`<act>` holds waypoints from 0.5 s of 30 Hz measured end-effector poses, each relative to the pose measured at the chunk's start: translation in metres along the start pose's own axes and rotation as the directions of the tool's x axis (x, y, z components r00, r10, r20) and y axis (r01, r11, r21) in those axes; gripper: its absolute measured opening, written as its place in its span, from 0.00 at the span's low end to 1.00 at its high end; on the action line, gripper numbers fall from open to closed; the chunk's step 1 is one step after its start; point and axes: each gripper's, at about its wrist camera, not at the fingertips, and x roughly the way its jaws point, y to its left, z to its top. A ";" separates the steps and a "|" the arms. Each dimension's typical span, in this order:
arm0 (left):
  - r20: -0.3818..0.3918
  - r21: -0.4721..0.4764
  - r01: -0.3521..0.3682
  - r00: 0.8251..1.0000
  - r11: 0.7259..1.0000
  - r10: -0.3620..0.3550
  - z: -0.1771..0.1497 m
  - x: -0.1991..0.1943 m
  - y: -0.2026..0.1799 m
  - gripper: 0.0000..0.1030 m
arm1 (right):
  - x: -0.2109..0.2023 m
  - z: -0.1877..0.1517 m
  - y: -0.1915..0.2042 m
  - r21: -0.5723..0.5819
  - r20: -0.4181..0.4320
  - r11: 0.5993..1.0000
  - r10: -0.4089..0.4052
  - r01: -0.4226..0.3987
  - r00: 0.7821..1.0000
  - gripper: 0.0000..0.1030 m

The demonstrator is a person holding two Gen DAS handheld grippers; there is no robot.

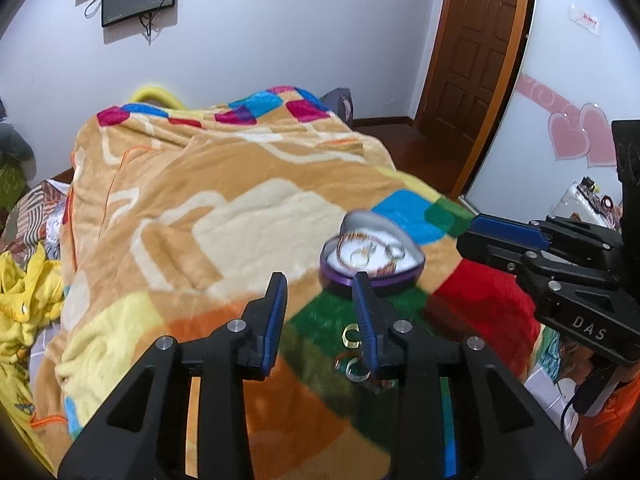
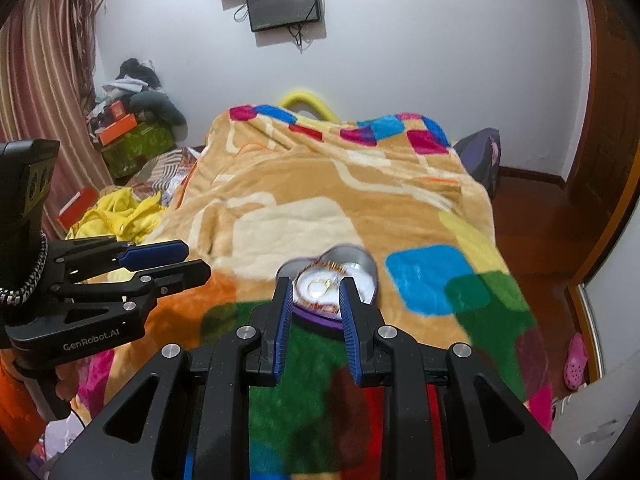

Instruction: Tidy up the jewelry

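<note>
A purple heart-shaped box (image 1: 372, 254) lies open on the patterned blanket and holds rings and a chain on a white lining. It also shows in the right wrist view (image 2: 330, 280). Loose rings (image 1: 352, 336) and a clear band (image 1: 357, 372) lie on the green patch in front of the box. My left gripper (image 1: 320, 284) is open and empty above the blanket, just left of the loose rings. My right gripper (image 2: 314, 286) is open and empty, its jaws either side of the box's near edge; it also shows at the right of the left wrist view (image 1: 504, 236).
The colourful blanket (image 1: 240, 208) covers a bed. Yellow clothes (image 1: 24, 304) lie at the bed's left side. A wooden door (image 1: 476, 52) and a wall with pink hearts (image 1: 576, 140) stand to the right. Boxes (image 2: 132, 136) and a curtain (image 2: 44, 80) stand at the far left.
</note>
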 end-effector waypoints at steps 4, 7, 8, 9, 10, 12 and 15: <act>-0.035 -0.015 -0.005 0.999 1.000 0.005 -0.016 0.001 0.006 0.32 | 0.010 -0.012 0.006 -0.001 -0.044 1.000 0.014 -0.014 0.999 0.21; -0.064 -0.033 0.008 0.998 0.999 -0.010 -0.025 0.006 0.007 0.32 | 0.019 -0.022 0.009 0.000 -0.080 1.000 0.025 -0.025 0.996 0.21; -0.075 -0.034 0.009 0.997 0.999 -0.011 -0.028 0.008 0.007 0.32 | 0.021 -0.025 0.010 0.001 -0.089 1.000 0.028 -0.028 0.996 0.21; -0.083 -0.033 0.009 0.996 0.999 -0.012 -0.031 0.009 0.006 0.32 | 0.025 -0.028 0.011 0.003 -0.100 1.000 0.031 -0.031 0.994 0.21; -0.092 -0.032 0.009 0.996 0.999 -0.012 -0.034 0.011 0.005 0.32 | 0.026 -0.031 0.012 0.004 -0.108 0.999 0.033 -0.032 0.994 0.21; -0.105 -0.031 0.007 0.994 1.000 -0.010 -0.041 0.015 0.004 0.32 | 0.031 -0.035 0.013 0.010 -0.128 0.999 0.042 -0.041 0.991 0.21; -0.121 -0.028 0.004 0.993 1.000 -0.007 -0.048 0.018 0.003 0.32 | 0.041 -0.042 0.018 0.002 -0.163 0.999 0.053 -0.054 0.985 0.21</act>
